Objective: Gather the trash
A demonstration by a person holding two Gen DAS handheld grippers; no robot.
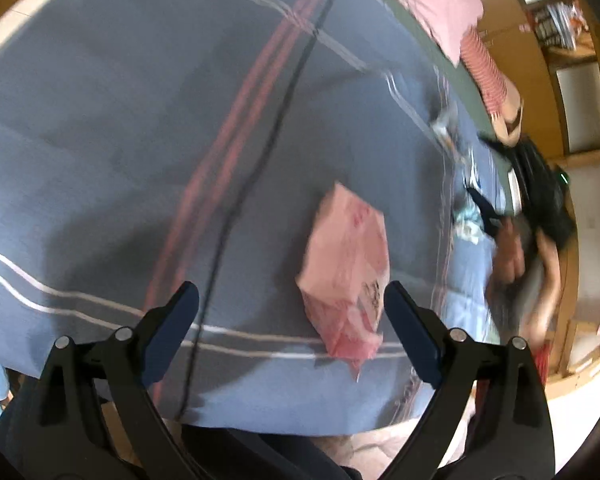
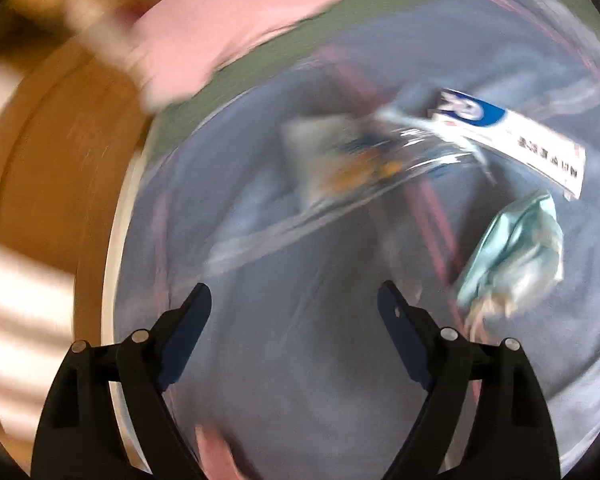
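In the left wrist view, the left hand-held gripper [image 1: 291, 308] is spread wide and empty above a blue plaid bedspread [image 1: 140, 140]; a pink paper packet [image 1: 346, 268] lies lower centre, near its right finger.

In the blurred right wrist view, the right hand-held gripper [image 2: 294, 308] is also spread and empty. A white-and-blue carton [image 2: 508, 138] lies upper right, a crumpled teal wrapper [image 2: 514, 248] below it, and a clear plastic wrapper [image 2: 352, 160] at centre.

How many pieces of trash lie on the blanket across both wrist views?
4: pink carton near the left gripper; white-blue box, teal wrapper, clear packet ahead of the right gripper. Blur may hide more.
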